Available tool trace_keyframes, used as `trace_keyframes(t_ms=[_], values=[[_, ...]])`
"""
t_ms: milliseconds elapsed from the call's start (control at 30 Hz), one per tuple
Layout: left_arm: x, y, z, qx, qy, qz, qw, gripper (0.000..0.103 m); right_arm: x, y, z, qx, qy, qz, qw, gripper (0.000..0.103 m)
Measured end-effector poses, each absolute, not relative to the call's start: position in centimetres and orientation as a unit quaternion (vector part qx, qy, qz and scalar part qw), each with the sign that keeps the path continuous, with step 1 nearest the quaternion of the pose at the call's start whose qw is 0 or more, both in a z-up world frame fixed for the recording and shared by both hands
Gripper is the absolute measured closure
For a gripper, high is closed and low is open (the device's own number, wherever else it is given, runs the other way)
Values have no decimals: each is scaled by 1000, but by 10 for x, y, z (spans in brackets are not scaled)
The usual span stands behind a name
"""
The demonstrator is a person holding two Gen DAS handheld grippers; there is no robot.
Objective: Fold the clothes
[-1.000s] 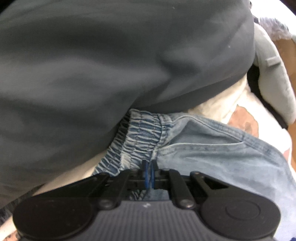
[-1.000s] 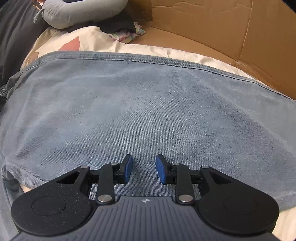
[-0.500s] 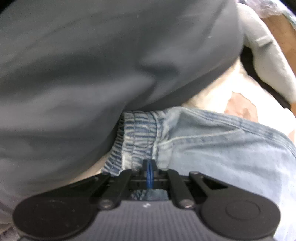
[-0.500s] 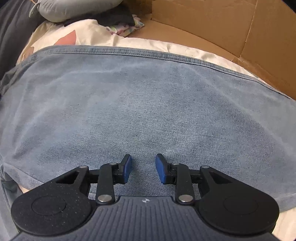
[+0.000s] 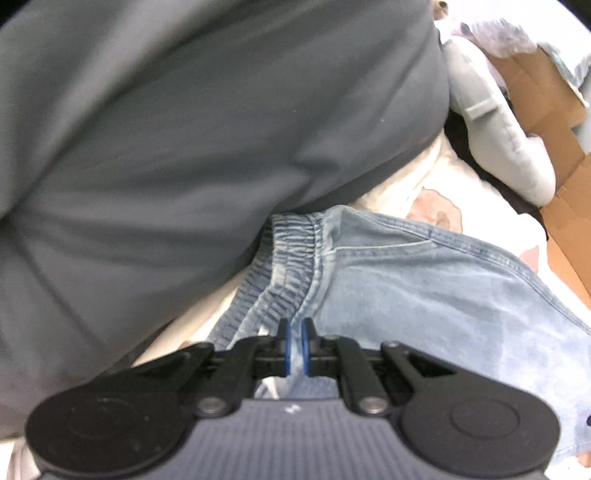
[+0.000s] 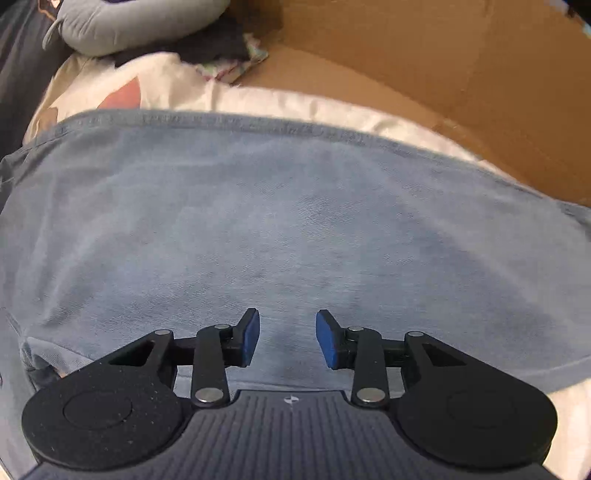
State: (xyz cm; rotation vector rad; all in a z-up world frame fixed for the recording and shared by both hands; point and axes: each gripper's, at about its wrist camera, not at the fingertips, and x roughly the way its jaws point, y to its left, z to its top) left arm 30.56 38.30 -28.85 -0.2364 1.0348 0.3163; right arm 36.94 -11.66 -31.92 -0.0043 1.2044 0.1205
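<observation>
Two grippers work one garment: a pair of light blue denim pants (image 5: pixel 424 291) with a gathered elastic waistband (image 5: pixel 291 254), spread over a cream printed bedcover (image 6: pixel 173 85) beside a cardboard box (image 6: pixel 461 81). The left gripper (image 5: pixel 294 345) is pinched nearly closed on a fold of denim at the waistband seam, its blue pads pressing cloth between them. The right gripper (image 6: pixel 287 338) hovers over the flat middle of the cloth, its jaws opening with nothing between them. Denim of this kind looks soft yet fairly weighty; it will likely drape and sag from a single pinch, so the thick waistband and stitched hems seem the surest places to hold. A dark grey garment (image 5: pixel 184 147) fills much of the left wrist view, hiding whatever lies under it, and that view is blurred. The pants' legs and far ends are cut off in both views, so how far the folding stands cannot be told. A grey cushion (image 6: pixel 133 22) lies beyond.
</observation>
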Motion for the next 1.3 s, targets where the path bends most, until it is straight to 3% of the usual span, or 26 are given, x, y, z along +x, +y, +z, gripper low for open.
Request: trace_keyframes(t_ms=[767,1000,1133,1300], values=[[162,375,-168,-141,474,170,852,72,313,-255,-104,-11,435,64,898,62],[119,367,-151,-147,480,167,849,70,259,-303,-81,-12,413,75,908,62],[102,367,-142,-145,475,161,853,62,216,-317,-81,-29,410,95,906,62],[90,371,-139,-155,465,151,859,63,152,-334,-88,-19,405,113,907,61]])
